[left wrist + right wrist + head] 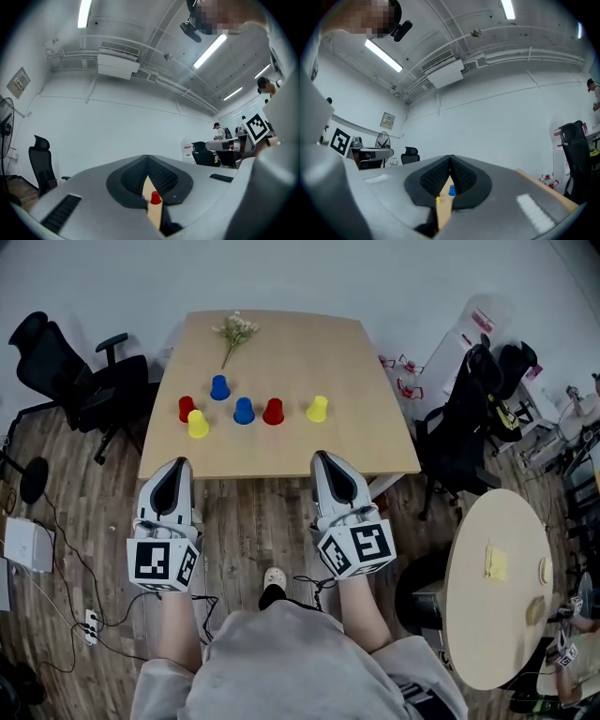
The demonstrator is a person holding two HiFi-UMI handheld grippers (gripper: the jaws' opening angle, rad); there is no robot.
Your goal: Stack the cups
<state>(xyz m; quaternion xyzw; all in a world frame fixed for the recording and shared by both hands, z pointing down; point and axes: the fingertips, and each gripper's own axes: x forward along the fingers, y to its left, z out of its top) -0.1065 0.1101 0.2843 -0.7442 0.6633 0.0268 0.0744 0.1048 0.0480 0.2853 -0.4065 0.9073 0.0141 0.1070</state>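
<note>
— Head view, upper centre: where are the cups?
— Six cups stand singly on the wooden table point(291, 451), none stacked. From the left they are the left red cup point(187, 408), left yellow cup point(197, 424), upper blue cup point(219, 387), middle blue cup point(244, 411), right red cup point(273, 412) and right yellow cup point(317, 409). A flower sprig point(234, 331) lies above them.
— And the grippers?
— Your left gripper point(174, 465) and right gripper point(323, 457) hover at the table's near edge, lower in the frame, well apart from the cups. Both pairs of jaws are pressed together on nothing.

Wooden table point(309, 352), two red cups point(187, 409) point(273, 412), two blue cups point(219, 387) point(244, 411), two yellow cups point(197, 424) point(317, 409), flower sprig point(234, 332)
</note>
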